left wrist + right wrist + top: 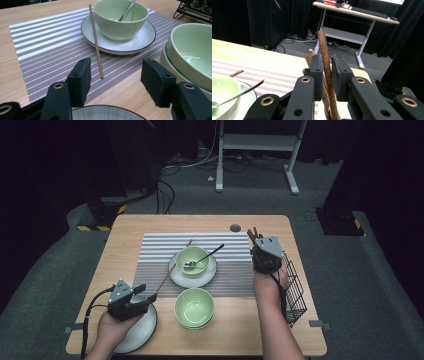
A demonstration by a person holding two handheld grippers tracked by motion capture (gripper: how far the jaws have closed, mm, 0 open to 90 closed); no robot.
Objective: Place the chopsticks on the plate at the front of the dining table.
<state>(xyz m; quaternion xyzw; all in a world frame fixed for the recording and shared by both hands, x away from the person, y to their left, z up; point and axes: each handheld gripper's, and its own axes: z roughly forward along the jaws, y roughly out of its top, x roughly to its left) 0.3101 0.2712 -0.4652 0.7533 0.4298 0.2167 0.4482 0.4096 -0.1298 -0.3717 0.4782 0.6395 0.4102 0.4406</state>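
Observation:
My right gripper (327, 62) is shut on a dark wooden chopstick (323, 45) that stands almost upright between its pads, with a second dark stick (310, 56) just behind. In the high view the right gripper (256, 240) is at the far end of the black wire basket (295, 292). Over a grey plate (140, 332) at the near left, my left gripper (145, 293) is open and holds nothing. Ahead of the left gripper (115, 67) a light wooden chopstick (96, 42) leans from the placemat onto a white plate's (140, 42) rim.
A green bowl (192, 260) with a metal spoon (210, 254) sits on the white plate (200, 277), on a striped placemat (160, 255). Stacked green bowls (194, 307) stand near the front edge. A desk frame and cables are on the floor beyond the table.

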